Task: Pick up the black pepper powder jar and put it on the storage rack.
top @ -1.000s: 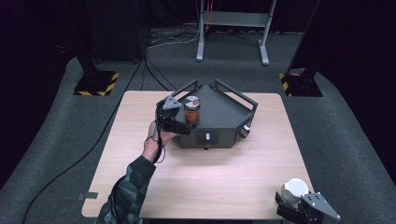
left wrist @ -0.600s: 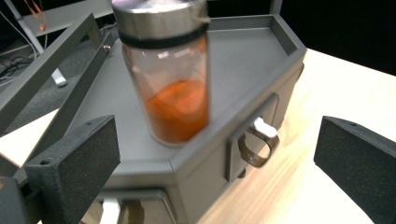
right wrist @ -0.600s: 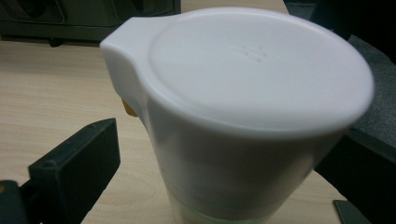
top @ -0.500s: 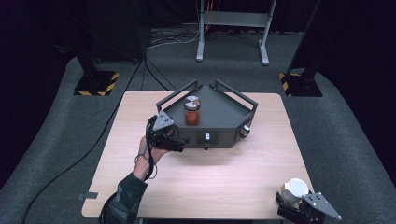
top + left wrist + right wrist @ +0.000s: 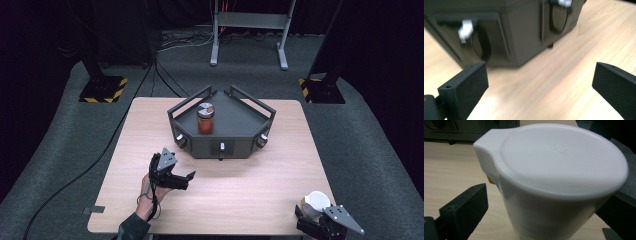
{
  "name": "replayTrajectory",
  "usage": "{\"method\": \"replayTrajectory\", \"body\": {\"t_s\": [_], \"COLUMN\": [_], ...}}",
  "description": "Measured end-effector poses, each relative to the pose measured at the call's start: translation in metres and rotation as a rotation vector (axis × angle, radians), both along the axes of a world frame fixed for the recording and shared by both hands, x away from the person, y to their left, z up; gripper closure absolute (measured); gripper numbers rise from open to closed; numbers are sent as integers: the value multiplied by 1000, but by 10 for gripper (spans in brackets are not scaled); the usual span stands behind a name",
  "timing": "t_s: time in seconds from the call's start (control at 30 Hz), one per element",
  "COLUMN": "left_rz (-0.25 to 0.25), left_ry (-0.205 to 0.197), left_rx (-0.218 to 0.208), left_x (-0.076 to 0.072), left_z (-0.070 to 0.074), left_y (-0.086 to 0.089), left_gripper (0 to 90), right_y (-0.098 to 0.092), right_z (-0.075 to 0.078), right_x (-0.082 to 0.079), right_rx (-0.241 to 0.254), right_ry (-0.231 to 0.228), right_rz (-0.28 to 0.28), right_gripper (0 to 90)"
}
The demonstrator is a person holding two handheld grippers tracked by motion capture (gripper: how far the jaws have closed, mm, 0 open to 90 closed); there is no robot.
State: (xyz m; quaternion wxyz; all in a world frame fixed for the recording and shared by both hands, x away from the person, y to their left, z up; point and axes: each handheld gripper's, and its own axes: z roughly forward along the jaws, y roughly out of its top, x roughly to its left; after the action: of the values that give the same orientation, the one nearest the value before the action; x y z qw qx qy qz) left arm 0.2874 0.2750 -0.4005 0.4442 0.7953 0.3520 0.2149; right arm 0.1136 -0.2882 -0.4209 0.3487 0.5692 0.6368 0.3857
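Nearest, right gripper (image 5: 311,220) at the table's (image 5: 250,195) near right corner, partly cut off; its own view shows a white lidded cup (image 5: 559,182) between parted jaws, contact unclear. Left gripper (image 5: 186,178), jaws wide apart, empty, faces the blurred dark tray (image 5: 506,27). Farther, a jar (image 5: 205,118) stands in the tray.
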Motion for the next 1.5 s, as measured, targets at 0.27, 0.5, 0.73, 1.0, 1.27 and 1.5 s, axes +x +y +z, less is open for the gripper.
{"method": "replayTrajectory", "body": {"t_s": [0.27,0.5,0.73,1.0,1.27,1.5], "left_rz": [26,44,37,26,38,34], "left_ry": [71,110,119,142,148,167], "left_rx": [54,80,107,94,114,116], "left_x": [-18,-23,-22,-18,-17,-13], "left_z": [-30,-41,-40,-40,-38,-37], "left_y": [-4,-6,-9,-6,-10,-10], "left_gripper": [2,3,2,2,3,4], "right_y": [-2,-3,-3,1,-2,-6], "right_z": [0,0,0,-9,-14,-19], "right_x": [0,1,3,7,7,7], "right_rx": [3,0,4,0,20,40], "right_ry": [1,-3,-2,3,6,15], "right_rz": [-7,-13,-10,-5,-3,13], "right_gripper": [0,0,0,0,79,207]}}
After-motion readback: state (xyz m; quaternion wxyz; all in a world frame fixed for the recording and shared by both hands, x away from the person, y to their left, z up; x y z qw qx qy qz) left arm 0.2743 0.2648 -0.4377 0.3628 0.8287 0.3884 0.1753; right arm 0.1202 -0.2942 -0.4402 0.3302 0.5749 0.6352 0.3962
